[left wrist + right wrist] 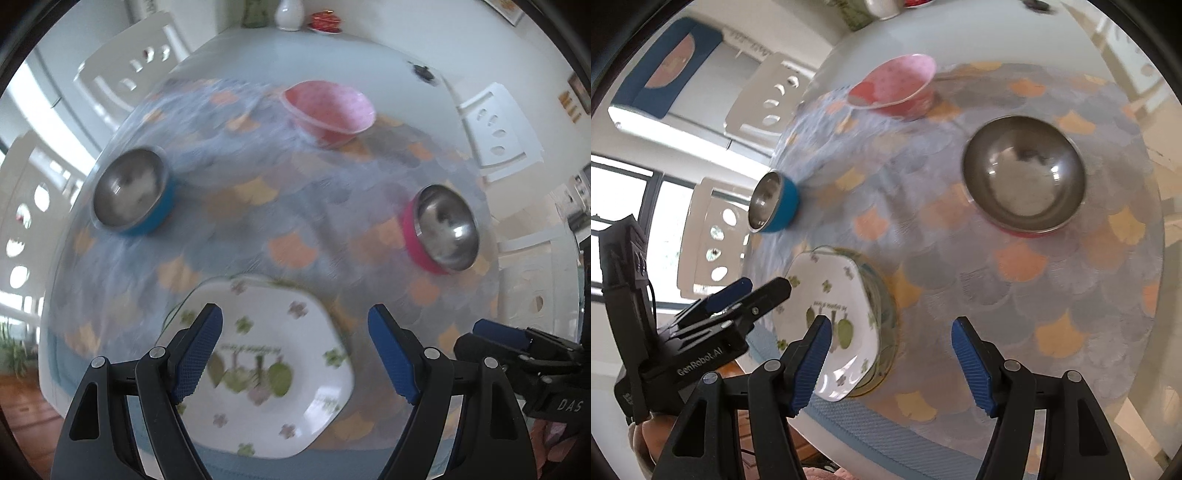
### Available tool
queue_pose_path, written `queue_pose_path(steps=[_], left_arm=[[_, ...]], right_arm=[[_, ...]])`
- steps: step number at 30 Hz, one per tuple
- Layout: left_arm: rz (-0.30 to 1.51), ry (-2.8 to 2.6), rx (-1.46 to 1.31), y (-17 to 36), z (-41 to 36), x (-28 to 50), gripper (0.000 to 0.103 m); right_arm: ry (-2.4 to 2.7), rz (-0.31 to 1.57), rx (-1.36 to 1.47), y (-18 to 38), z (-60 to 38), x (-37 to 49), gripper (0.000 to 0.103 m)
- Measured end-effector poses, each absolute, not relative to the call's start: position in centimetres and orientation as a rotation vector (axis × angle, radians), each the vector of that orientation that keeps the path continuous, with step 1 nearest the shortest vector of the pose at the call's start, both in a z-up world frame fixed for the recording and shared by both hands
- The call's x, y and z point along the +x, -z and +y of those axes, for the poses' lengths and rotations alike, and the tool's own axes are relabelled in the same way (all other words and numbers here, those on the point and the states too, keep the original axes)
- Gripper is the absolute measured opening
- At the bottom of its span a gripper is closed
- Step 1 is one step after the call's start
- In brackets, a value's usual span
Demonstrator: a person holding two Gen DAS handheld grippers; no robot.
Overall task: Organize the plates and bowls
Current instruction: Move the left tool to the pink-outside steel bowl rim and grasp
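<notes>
A round white table [332, 48] under a scale-patterned cloth [295, 206] fills my left camera's view, white chairs [491, 125] ringing it. At six o'clock on the cloth sits the white floral plate [280, 354], stacked on another green-rimmed dish [882, 317] that shows only from my right side. The pink speckled bowl [332, 110] stands at twelve o'clock, the pink-sided steel bowl [443, 229] at three, the blue-sided steel bowl [129, 192] at nine, all well apart. My left gripper [295, 325] hangs above the plate, its jaws spread and holding nothing. My right gripper [890, 332] is likewise released, empty over the cloth just beside the plate.
</notes>
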State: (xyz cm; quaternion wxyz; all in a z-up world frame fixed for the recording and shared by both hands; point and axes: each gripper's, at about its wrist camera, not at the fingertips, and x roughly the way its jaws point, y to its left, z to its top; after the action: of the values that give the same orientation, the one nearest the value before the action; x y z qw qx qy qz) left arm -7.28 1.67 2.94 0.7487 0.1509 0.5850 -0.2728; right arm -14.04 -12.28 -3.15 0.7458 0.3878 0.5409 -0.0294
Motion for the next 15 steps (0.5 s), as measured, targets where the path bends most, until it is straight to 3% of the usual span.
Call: queue_pose_path(steps=[9, 15], left_arm=[[1.259, 0.696, 0.359, -3.5, -5.8, -5.8, 0.08], [1.312, 0.741, 0.36, -1.1, -9.9, -5.4, 0.08]], right_arm=[[0.18, 1.07, 1.011, 3.1, -19.4, -15.3, 0.065], [0.267, 1.013, 1.231, 6.3, -23.6, -17.0, 0.068]])
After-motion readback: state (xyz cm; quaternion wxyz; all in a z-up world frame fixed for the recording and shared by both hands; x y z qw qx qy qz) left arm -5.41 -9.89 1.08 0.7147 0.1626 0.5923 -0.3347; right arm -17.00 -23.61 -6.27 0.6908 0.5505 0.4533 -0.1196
